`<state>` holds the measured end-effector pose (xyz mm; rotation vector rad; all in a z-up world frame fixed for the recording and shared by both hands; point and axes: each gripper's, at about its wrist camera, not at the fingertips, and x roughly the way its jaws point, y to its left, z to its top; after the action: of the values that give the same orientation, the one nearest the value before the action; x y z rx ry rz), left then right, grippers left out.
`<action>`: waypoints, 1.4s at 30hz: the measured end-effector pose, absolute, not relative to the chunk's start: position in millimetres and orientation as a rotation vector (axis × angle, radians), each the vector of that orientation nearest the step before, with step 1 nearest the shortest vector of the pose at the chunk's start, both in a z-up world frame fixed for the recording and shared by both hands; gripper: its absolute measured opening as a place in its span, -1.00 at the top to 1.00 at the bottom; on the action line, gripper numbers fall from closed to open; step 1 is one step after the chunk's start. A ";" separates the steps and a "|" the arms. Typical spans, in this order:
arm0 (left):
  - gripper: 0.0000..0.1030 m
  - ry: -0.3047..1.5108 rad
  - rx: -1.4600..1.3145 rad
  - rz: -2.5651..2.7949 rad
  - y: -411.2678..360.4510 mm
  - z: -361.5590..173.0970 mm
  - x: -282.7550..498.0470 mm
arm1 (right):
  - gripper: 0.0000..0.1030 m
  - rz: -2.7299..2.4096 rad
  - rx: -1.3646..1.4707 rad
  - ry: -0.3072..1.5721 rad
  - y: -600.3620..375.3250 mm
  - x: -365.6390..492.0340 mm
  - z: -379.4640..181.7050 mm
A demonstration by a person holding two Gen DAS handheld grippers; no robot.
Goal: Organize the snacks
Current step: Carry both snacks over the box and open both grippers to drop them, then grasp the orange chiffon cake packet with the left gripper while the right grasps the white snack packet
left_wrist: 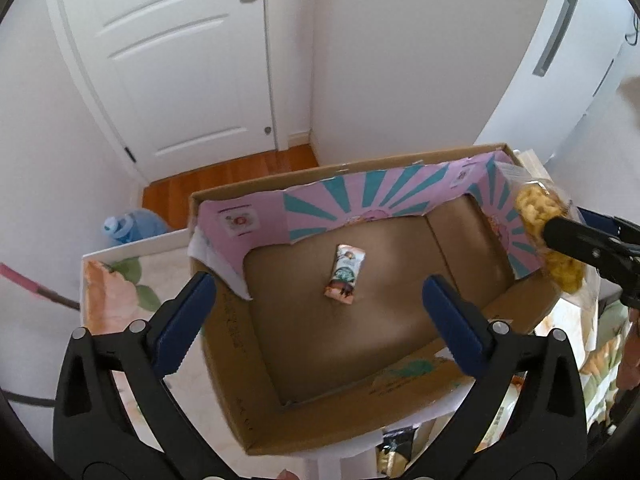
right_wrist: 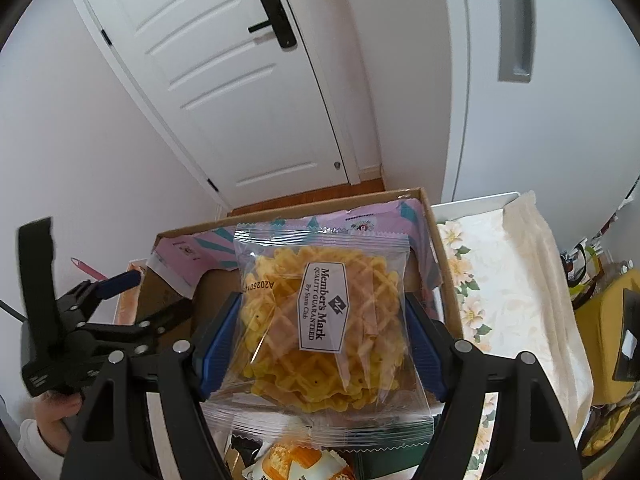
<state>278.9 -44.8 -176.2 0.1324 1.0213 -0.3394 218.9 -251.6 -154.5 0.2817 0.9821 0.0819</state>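
Observation:
An open cardboard box (left_wrist: 224, 320) with pink and teal flaps stands on a floral table. One small wrapped snack bar (left_wrist: 345, 279) lies on the box floor. My left gripper (left_wrist: 316, 308) is open and empty above the box's near left side. My right gripper (right_wrist: 322, 324) is shut on a clear bag of yellow waffle crisps (right_wrist: 320, 332) labelled Member's Mark, held over the box's near right wall (right_wrist: 450, 280). The bag (left_wrist: 548, 232) and right gripper also show at the right in the left wrist view. The left gripper (right_wrist: 132, 300) shows at the left in the right wrist view.
A white door (left_wrist: 180, 52) and wood floor (left_wrist: 224, 176) lie beyond the box. A blue water jug (left_wrist: 128, 226) stands on the floor at left. More snack packets (right_wrist: 296, 460) lie below the right gripper. A floral cloth (right_wrist: 508, 300) covers the table right of the box.

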 end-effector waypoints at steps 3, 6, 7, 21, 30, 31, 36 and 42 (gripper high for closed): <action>-0.99 1.012 0.144 -0.321 -40.1 -172.1 273.6 | -0.41 0.096 0.274 1.007 -248.3 230.8 -160.6; -0.99 0.998 0.153 -0.304 -36.1 -167.4 266.8 | -0.43 0.123 0.267 1.025 -245.3 244.1 -164.9; -0.99 0.994 0.154 -0.294 -34.4 -165.9 264.3 | -0.43 0.135 0.269 1.031 -243.4 249.3 -166.4; -0.99 0.950 0.128 -0.205 -15.2 -144.5 223.6 | -0.78 0.135 0.257 1.018 -241.8 245.5 -171.3; -0.99 0.858 0.115 -0.191 -20.0 -110.6 175.8 | -0.78 0.164 0.204 0.940 -244.6 202.4 -132.3; -0.99 0.849 0.113 -0.191 -21.4 -107.0 170.4 | -0.78 0.168 0.200 0.932 -245.8 196.2 -127.9; -0.99 0.806 0.104 -0.192 -28.2 -91.4 144.4 | -0.78 0.179 0.186 0.902 -253.3 167.6 -110.6; -0.99 0.770 0.076 -0.205 -38.4 -76.3 112.1 | -0.78 0.169 0.171 0.874 -266.6 132.9 -97.1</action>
<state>112.1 -38.4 -76.3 0.0756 0.7697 -0.2054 132.9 -266.6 -97.1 0.1710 0.8744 0.1686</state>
